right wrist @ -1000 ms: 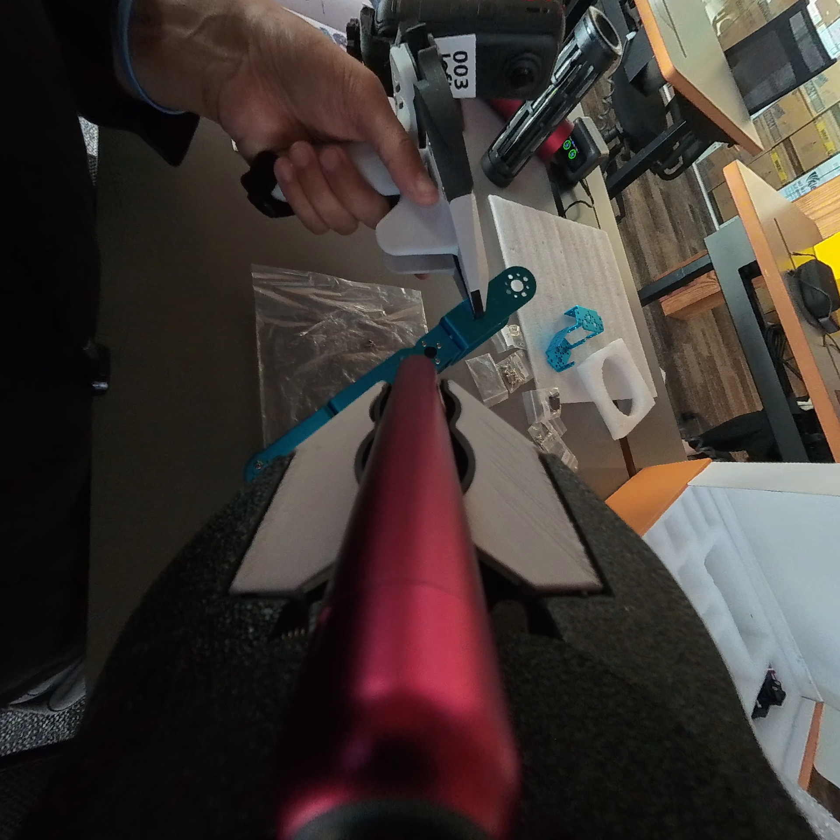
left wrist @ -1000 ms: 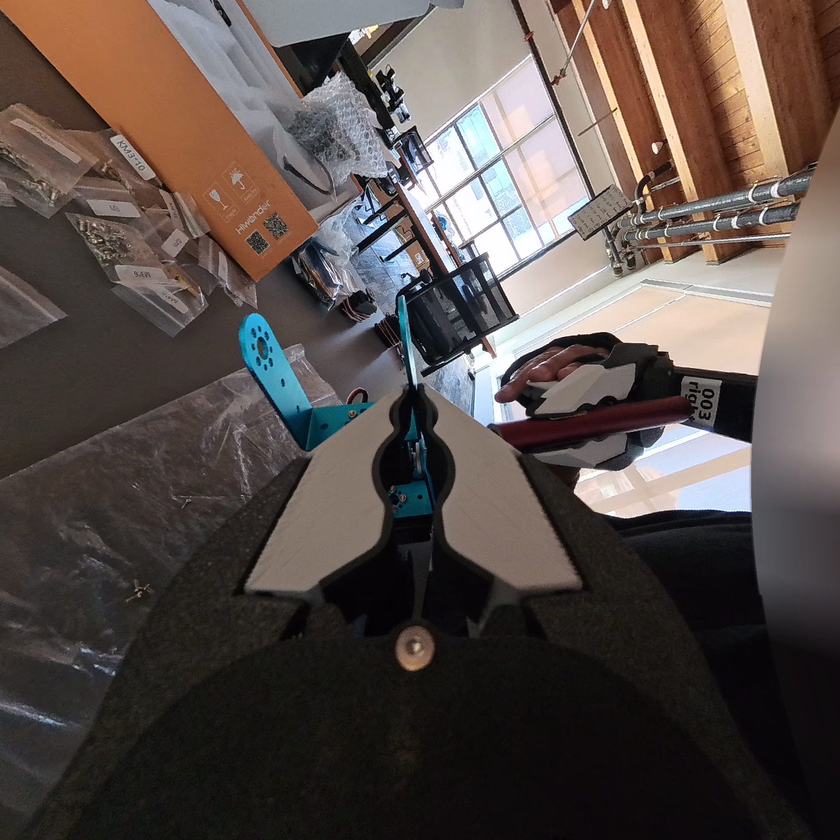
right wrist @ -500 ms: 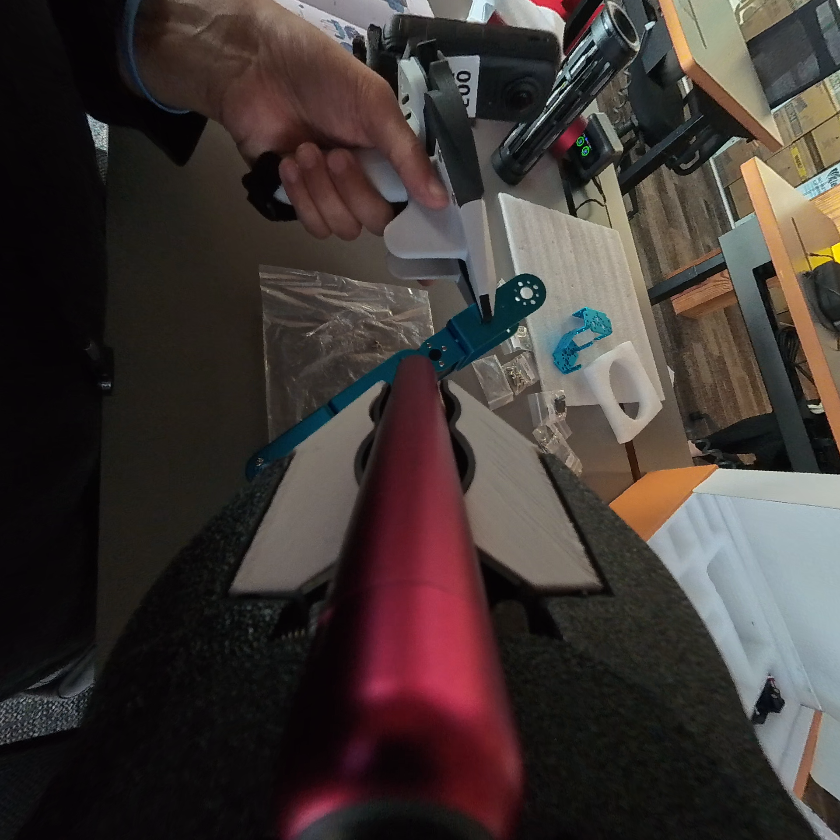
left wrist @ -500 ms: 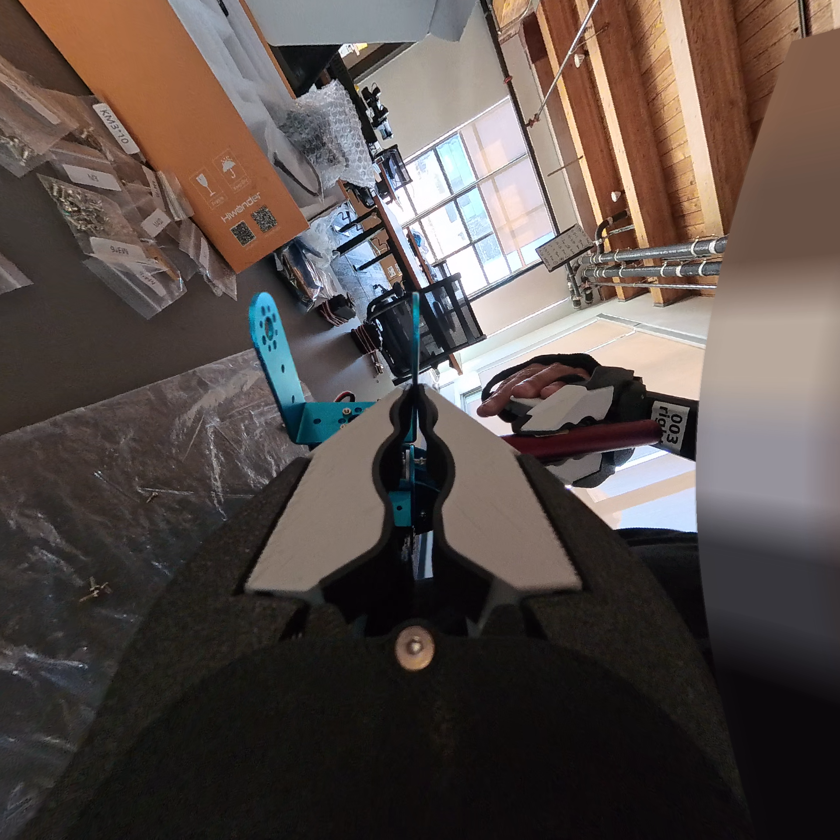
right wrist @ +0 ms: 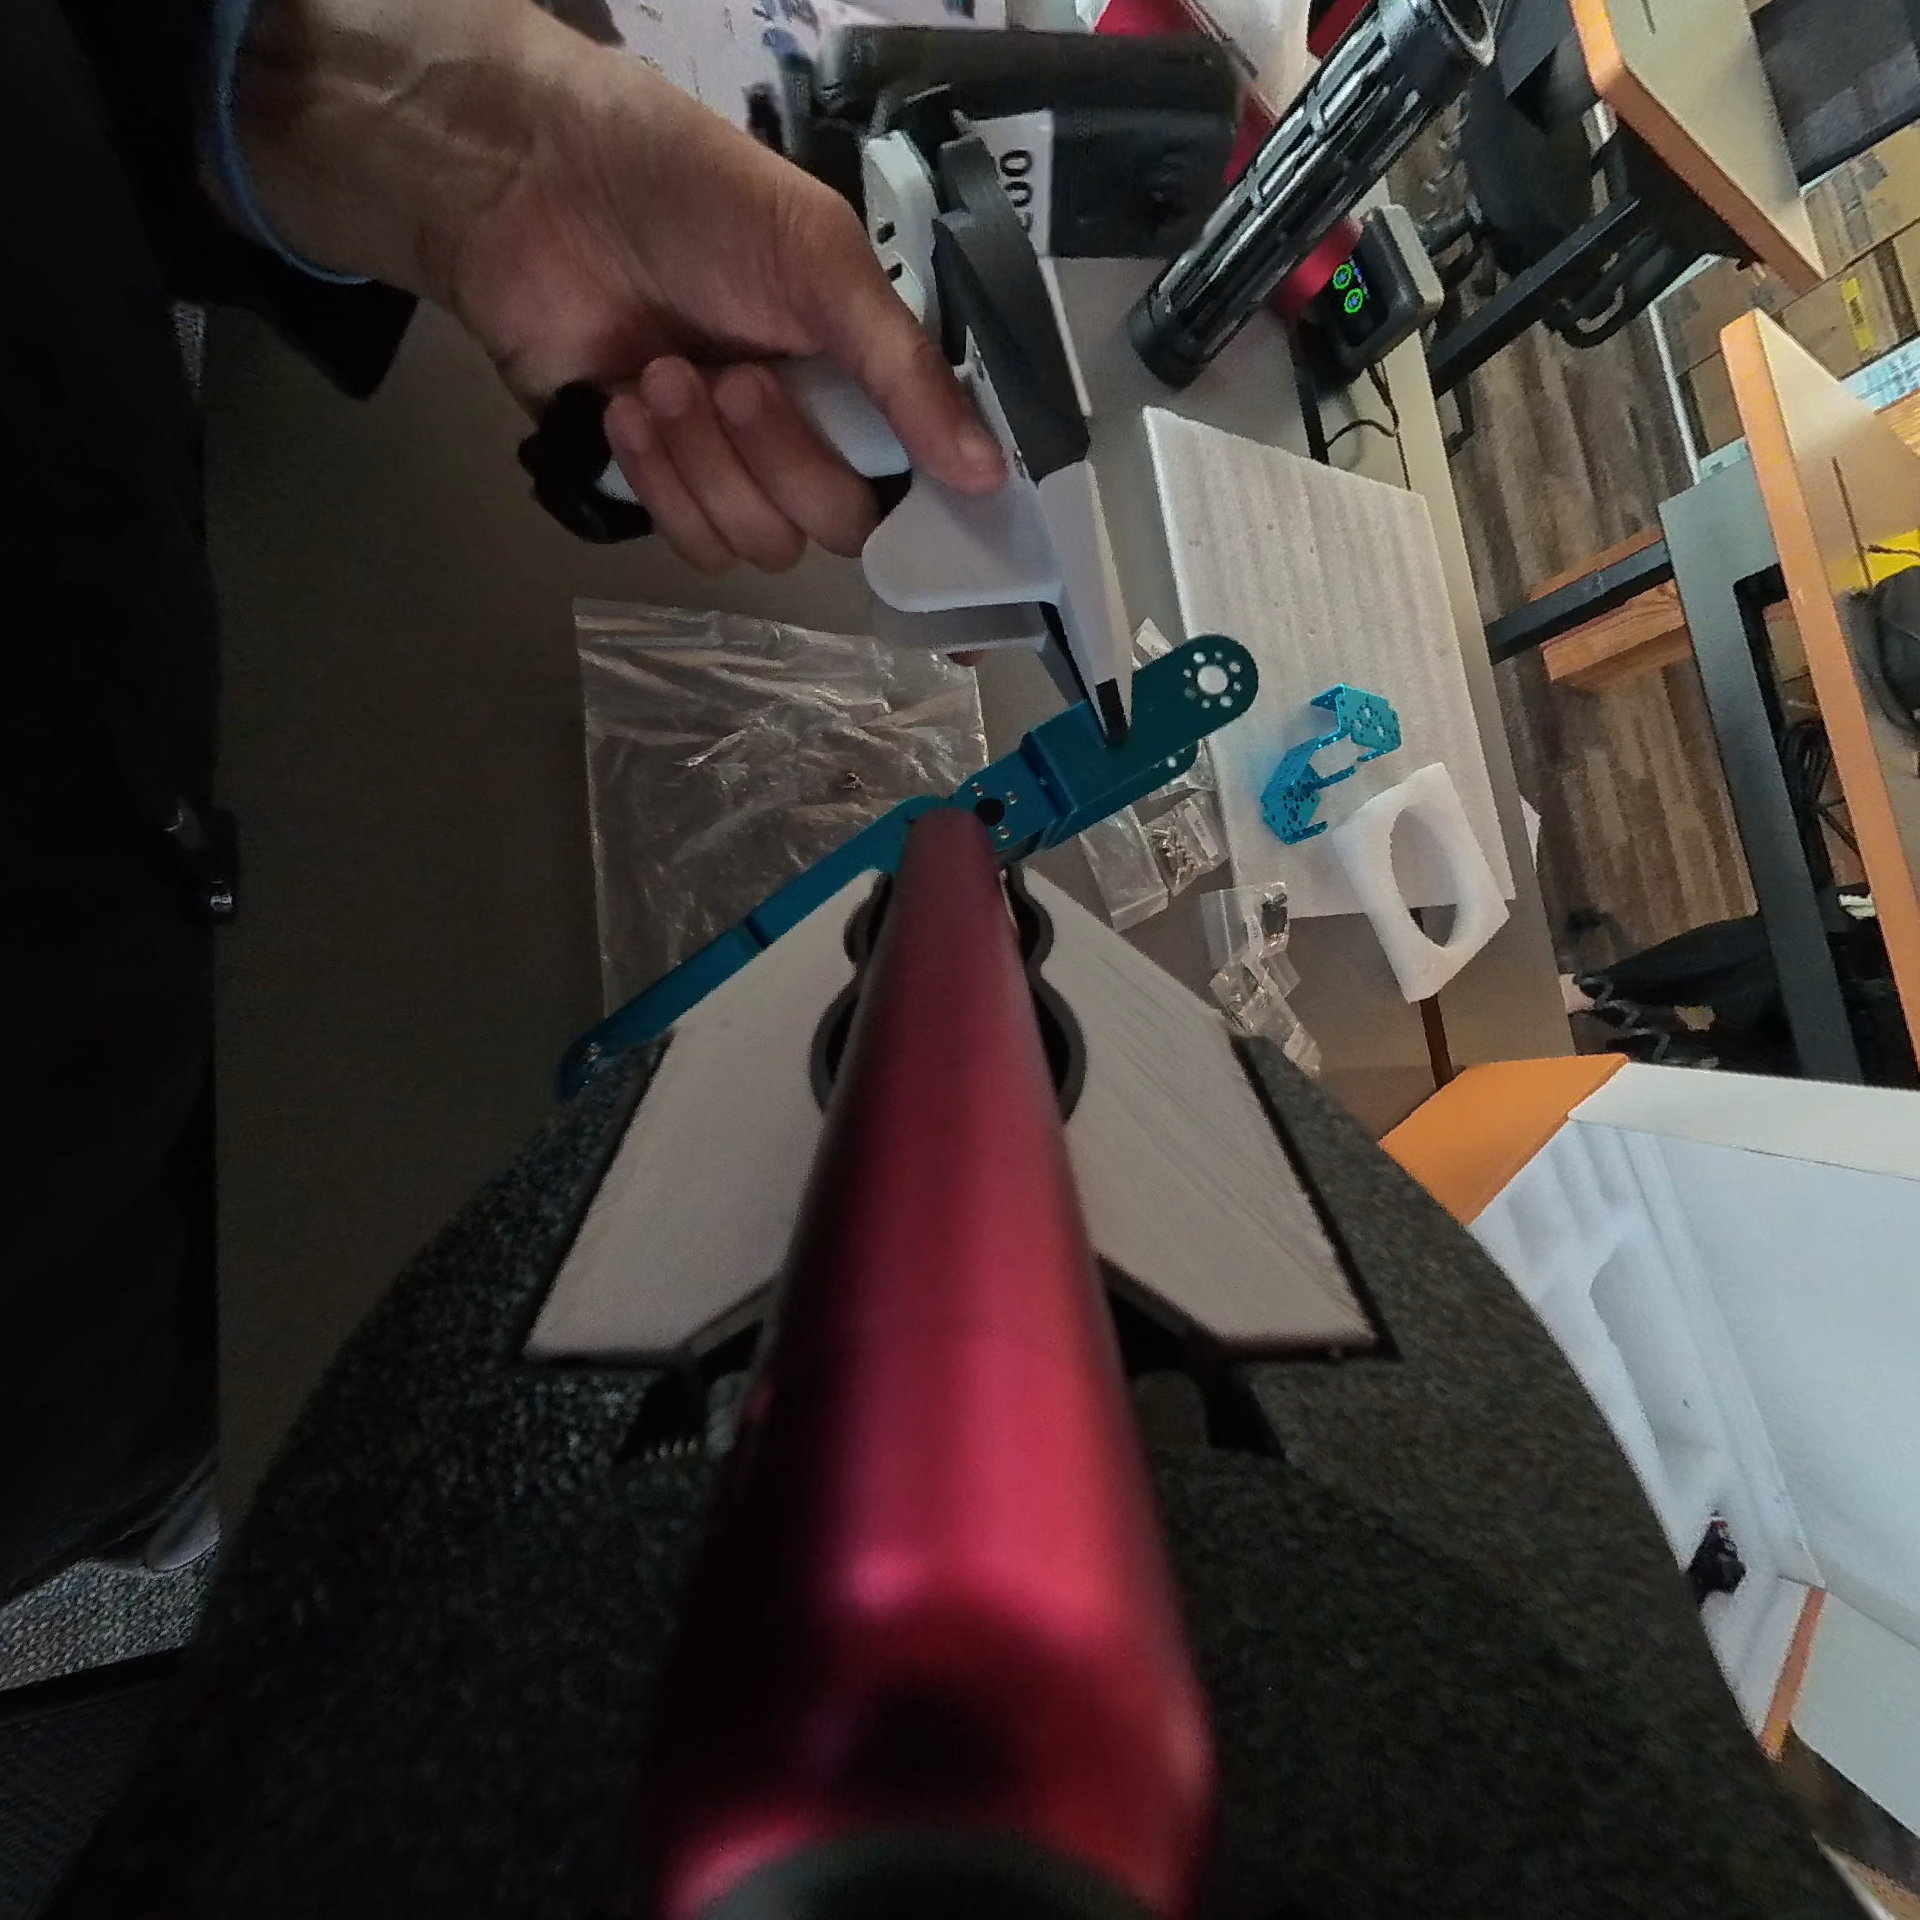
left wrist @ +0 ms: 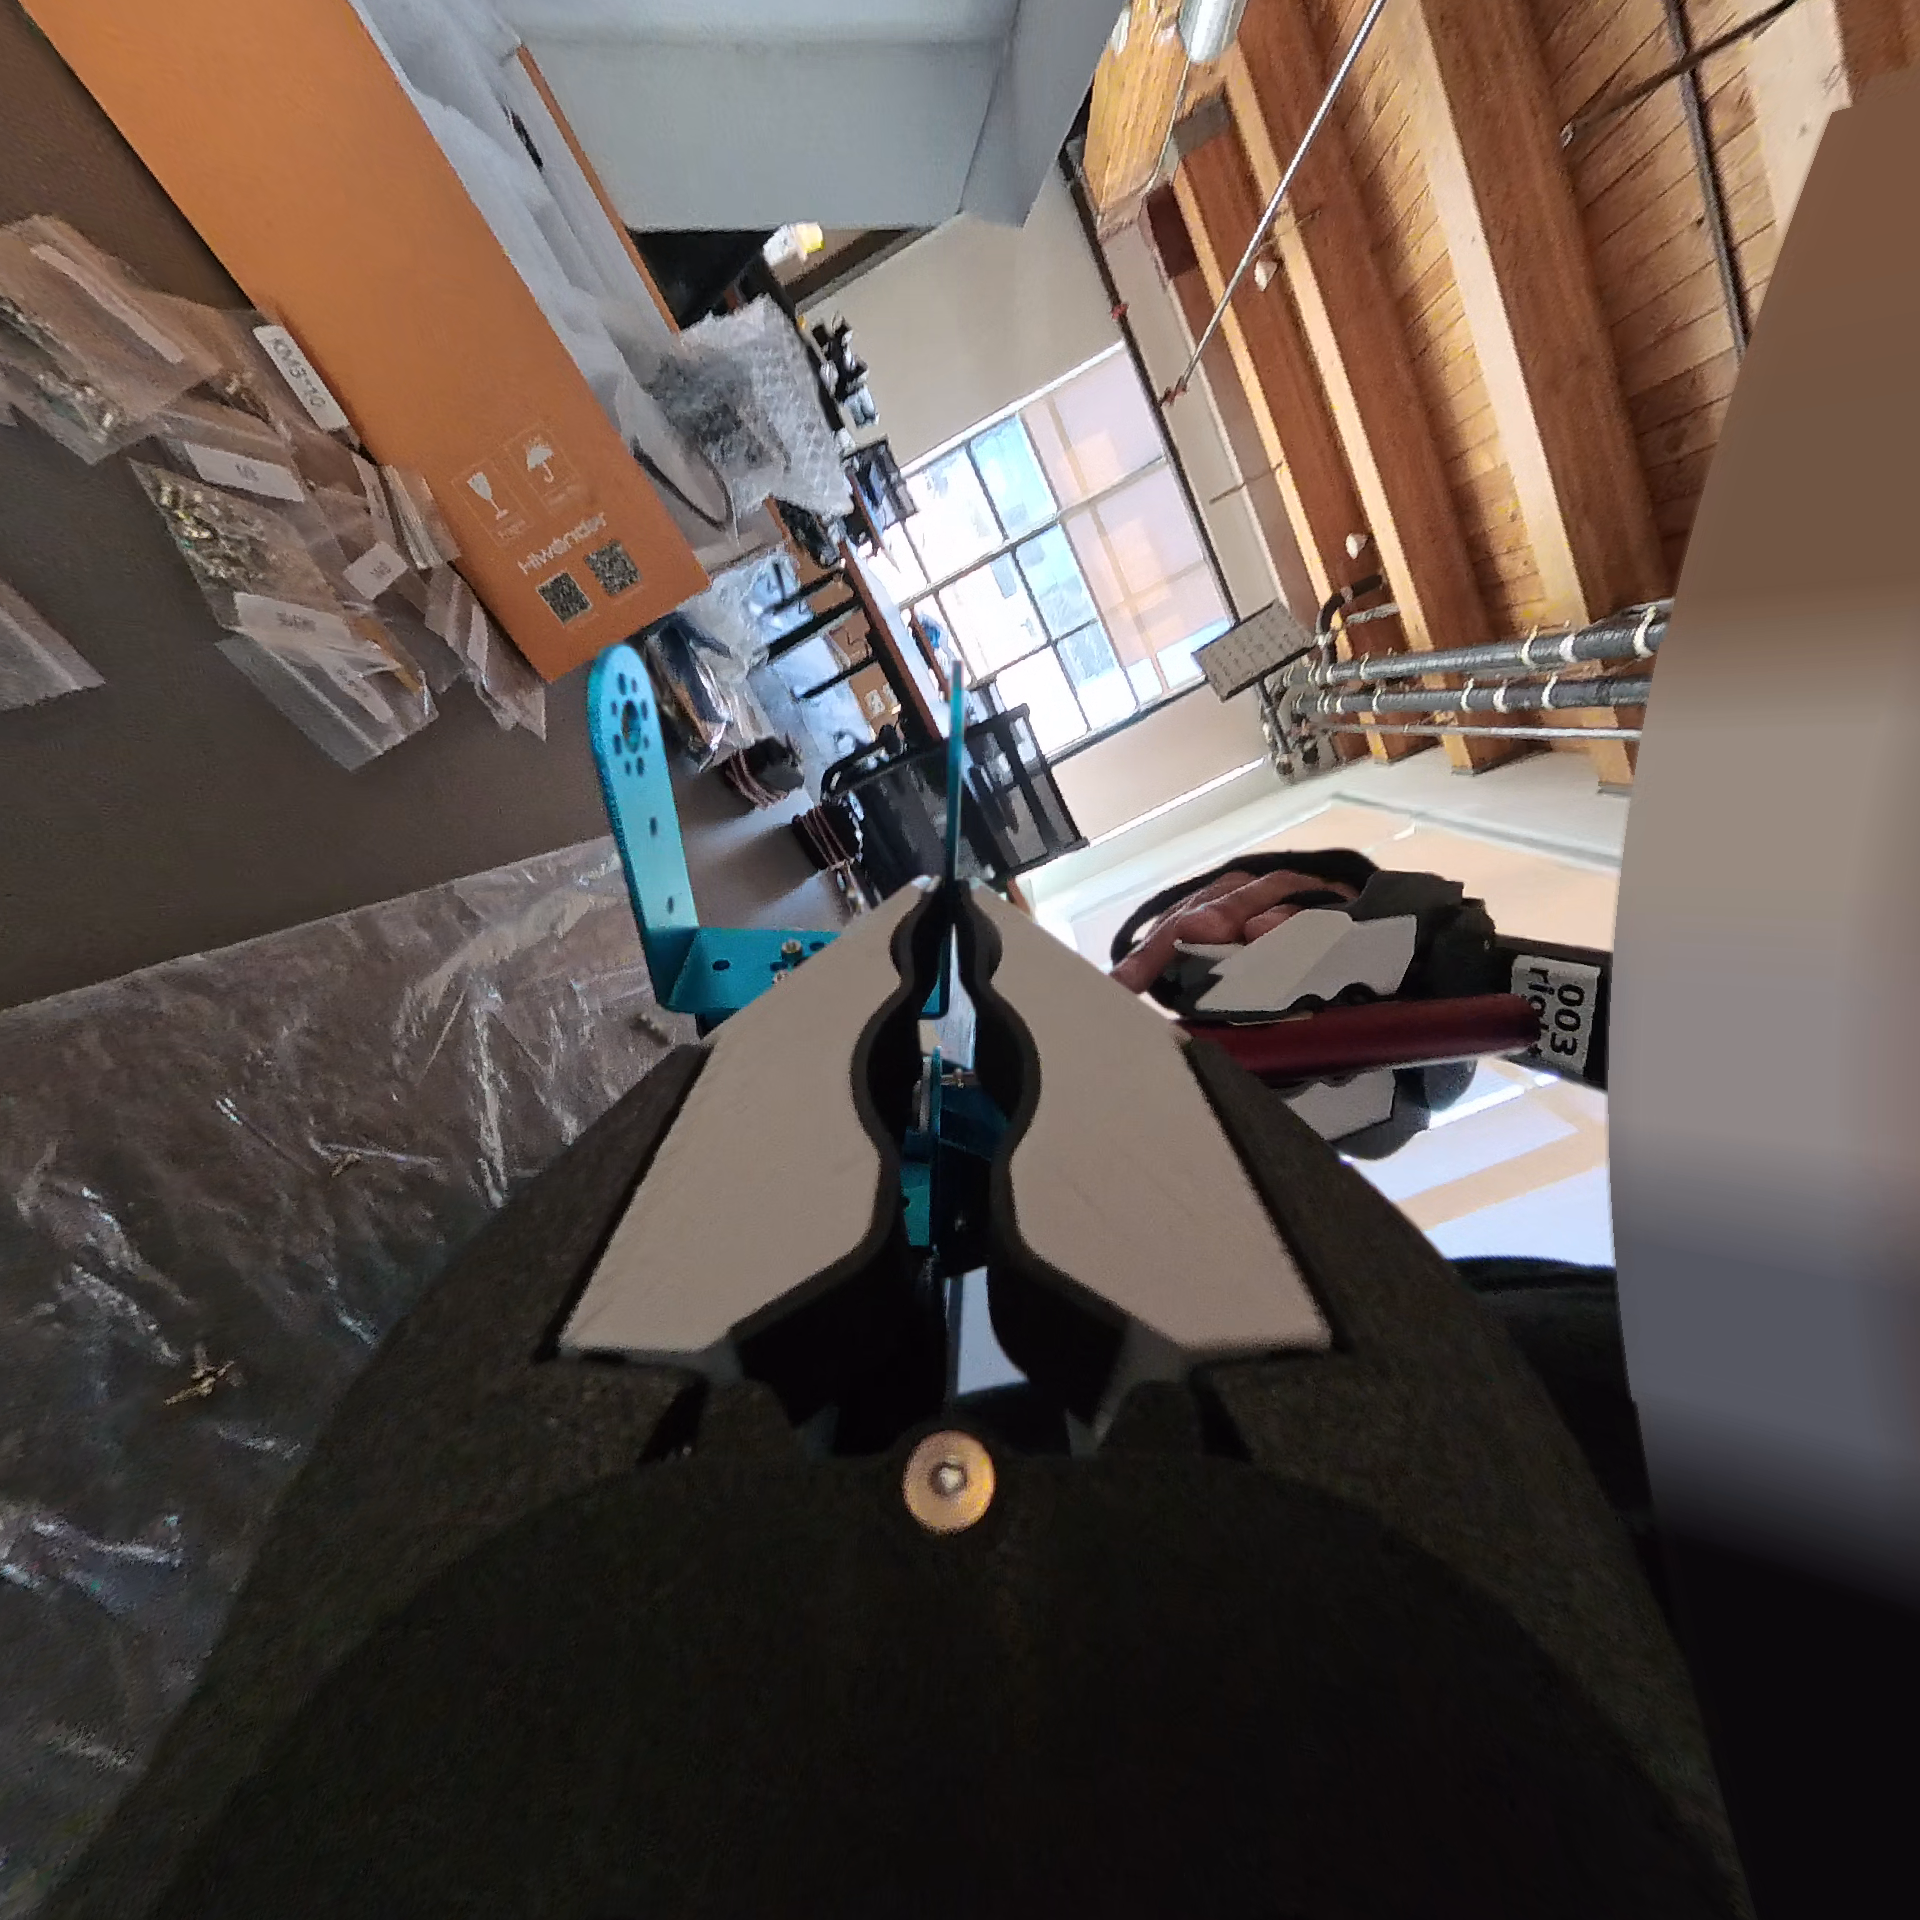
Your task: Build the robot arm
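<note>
Left gripper (left wrist: 948,883) clamps blue bracket (right wrist: 1091,758); right gripper (right wrist: 951,883) clamps red tool (right wrist: 935,1351) (screws in bags (left wrist: 260,582)).

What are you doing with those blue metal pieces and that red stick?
A person is holding a tool in each hand over a dark table. The left tool is shut on a blue metal bracket, holding it up above a clear plastic bag. The right tool is shut on a red screwdriver-like stick, whose tip sits right at a hole in the bracket. Another blue bracket lies on white foam, with small bags of screws nearby.
</note>
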The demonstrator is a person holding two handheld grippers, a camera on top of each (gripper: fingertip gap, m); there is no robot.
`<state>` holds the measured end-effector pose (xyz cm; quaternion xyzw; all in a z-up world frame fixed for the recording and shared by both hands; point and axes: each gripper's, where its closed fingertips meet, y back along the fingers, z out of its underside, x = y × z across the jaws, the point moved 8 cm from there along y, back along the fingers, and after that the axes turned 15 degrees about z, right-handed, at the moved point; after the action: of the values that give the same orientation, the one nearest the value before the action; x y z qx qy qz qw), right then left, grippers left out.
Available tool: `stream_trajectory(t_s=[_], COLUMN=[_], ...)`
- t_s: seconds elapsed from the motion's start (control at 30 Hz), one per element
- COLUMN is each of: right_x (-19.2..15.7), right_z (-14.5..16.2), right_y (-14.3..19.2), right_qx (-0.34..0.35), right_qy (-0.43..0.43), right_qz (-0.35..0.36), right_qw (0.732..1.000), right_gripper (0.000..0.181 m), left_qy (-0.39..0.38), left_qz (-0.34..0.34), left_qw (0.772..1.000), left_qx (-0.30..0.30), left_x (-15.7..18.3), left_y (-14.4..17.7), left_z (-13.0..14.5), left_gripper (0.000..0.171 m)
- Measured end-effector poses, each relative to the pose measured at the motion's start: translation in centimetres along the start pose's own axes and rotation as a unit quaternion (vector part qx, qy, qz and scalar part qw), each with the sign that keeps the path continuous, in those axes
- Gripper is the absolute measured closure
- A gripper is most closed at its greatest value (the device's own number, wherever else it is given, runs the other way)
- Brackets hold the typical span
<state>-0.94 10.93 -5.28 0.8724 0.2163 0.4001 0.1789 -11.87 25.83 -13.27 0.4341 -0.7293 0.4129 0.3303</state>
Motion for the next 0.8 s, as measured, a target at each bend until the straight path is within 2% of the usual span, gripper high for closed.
stream_trajectory(t_s=[0.33,0.57,0.8], right_x=[0.2,0.1,0.1], right_z=[-1.0,-1.2,0.1], right_y=[-1.1,-0.6,1.9], right_qx=[-0.036,-0.049,-0.040], right_qy=[-0.004,-0.007,-0.025], right_qz=[-0.016,-0.011,0.031], right_qw=[0.999,0.999,0.998], right_gripper=[0.158,0.158,0.158], left_qy=[-0.006,-0.017,-0.041], left_qz=[0.023,0.024,0.022], left_qw=[0.996,0.996,0.996], left_qx=[0.081,0.088,0.070], left_x=[-0.9,-0.5,0.7], left_y=[1.1,0.8,-1.7], left_z=[1.0,1.3,1.4], left_gripper=[0.171,0.171,0.171])
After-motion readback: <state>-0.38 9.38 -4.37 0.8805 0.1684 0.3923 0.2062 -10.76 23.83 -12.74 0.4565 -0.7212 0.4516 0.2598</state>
